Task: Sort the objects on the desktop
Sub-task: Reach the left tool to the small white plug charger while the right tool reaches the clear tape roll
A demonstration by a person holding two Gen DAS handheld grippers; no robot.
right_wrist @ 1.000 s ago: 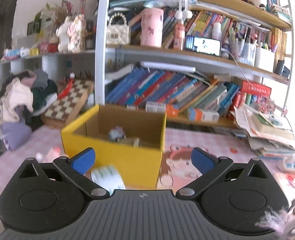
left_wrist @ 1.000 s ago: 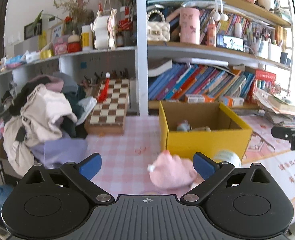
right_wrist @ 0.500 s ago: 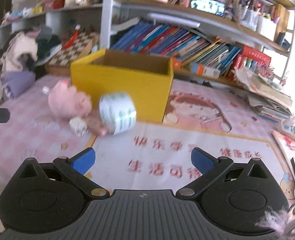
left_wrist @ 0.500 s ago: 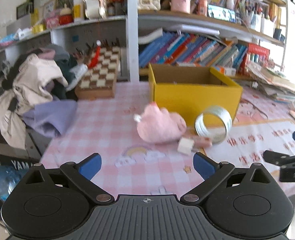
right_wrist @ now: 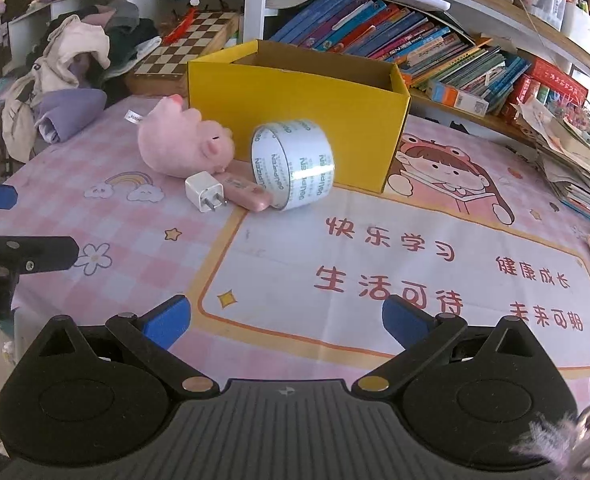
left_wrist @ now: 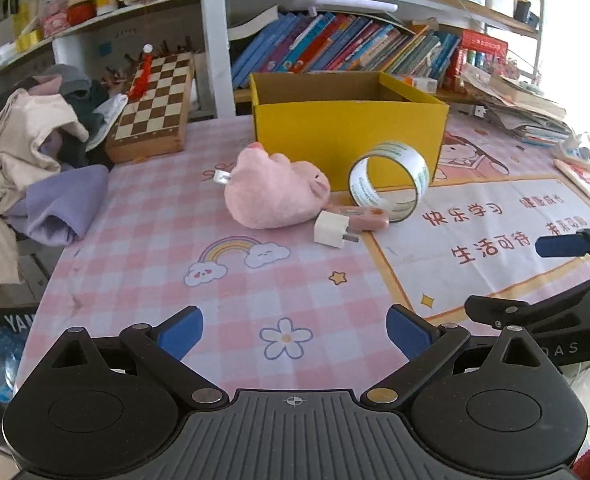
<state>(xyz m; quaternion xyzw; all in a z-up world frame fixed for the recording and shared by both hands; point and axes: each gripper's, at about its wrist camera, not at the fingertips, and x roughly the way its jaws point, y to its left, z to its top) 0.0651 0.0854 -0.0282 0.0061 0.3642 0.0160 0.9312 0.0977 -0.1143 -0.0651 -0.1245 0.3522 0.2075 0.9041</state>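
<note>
both grippers wide and empty, four items waiting by the yellow box

far left, a heap of clothes (left_wrist: 35, 152) spills over the table edge, and a chessboard (left_wrist: 153, 106) sits just behind it. your left gripper (left_wrist: 295, 330) hangs low over the pink checked tablecloth (left_wrist: 155, 240), fingers spread wide, nothing between them. moving right, the pink plush pig (left_wrist: 273, 190) lies on its side just in front of the yellow box (left_wrist: 347, 128). touching the pig's near edge is a white charger plug (left_wrist: 332, 229), prongs pointing right, and a pink flat item (left_wrist: 361, 214) runs from behind it toward the tape; what it is, you cannot tell. the roll of clear tape (left_wrist: 389, 180) stands on its rim, resting against the box front and touching that pink item's end. the box's open top faces up, its inside mostly hidden from here. your right gripper (right_wrist: 287, 318) hovers over the printed mat (right_wrist: 415, 272), released, fingers well apart, clear of everything. on the far right, stacked papers (right_wrist: 575, 160) crowd the table edge.
</note>
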